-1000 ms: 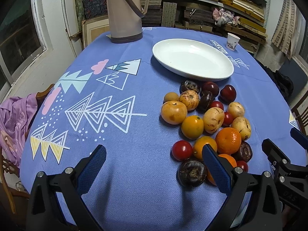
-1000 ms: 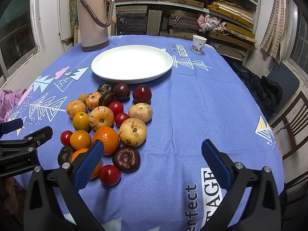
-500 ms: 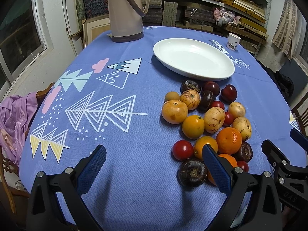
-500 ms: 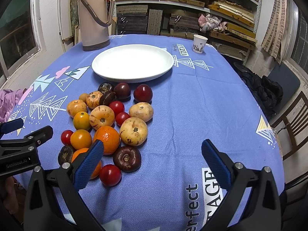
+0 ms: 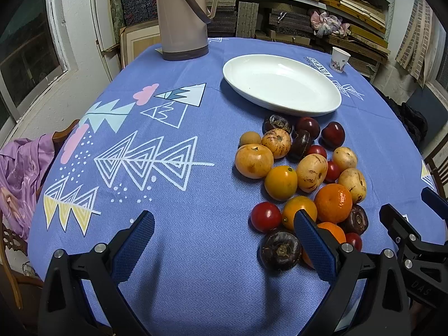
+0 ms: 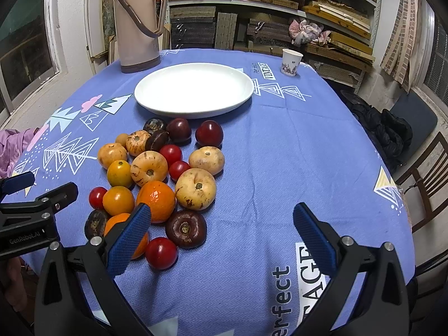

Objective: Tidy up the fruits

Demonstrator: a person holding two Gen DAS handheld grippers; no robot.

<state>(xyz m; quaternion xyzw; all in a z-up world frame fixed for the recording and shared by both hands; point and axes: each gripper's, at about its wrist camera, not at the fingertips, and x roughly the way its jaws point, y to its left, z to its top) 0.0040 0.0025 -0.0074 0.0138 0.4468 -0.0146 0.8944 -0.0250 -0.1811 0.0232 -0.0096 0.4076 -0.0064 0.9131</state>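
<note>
A heap of fruit (image 5: pixel 302 173) (image 6: pixel 156 173) lies on the blue tablecloth: oranges, yellow-brown round fruits, red tomatoes, dark purple fruits. Behind the heap rests an empty white oval plate (image 5: pixel 280 84) (image 6: pixel 193 89). My left gripper (image 5: pixel 224 240) is open at the near edge, left of the heap, its right finger in front of an orange (image 5: pixel 333 232). My right gripper (image 6: pixel 221 232) is open to the right of the heap, its left finger overlapping an orange (image 6: pixel 120 221). Nothing is held by either one.
A tall beige thermos (image 5: pixel 182 14) (image 6: pixel 137 25) stands at the table's far left. A small paper cup (image 5: pixel 340 58) (image 6: pixel 291 61) sits far right. Shelves of stacked boards fill the back wall. A purple cloth (image 5: pixel 19 173) hangs at left, a wooden chair (image 6: pixel 425 179) at right.
Both views have crept slightly forward toward the fruit; both grippers stay open and no fruit has moved.
</note>
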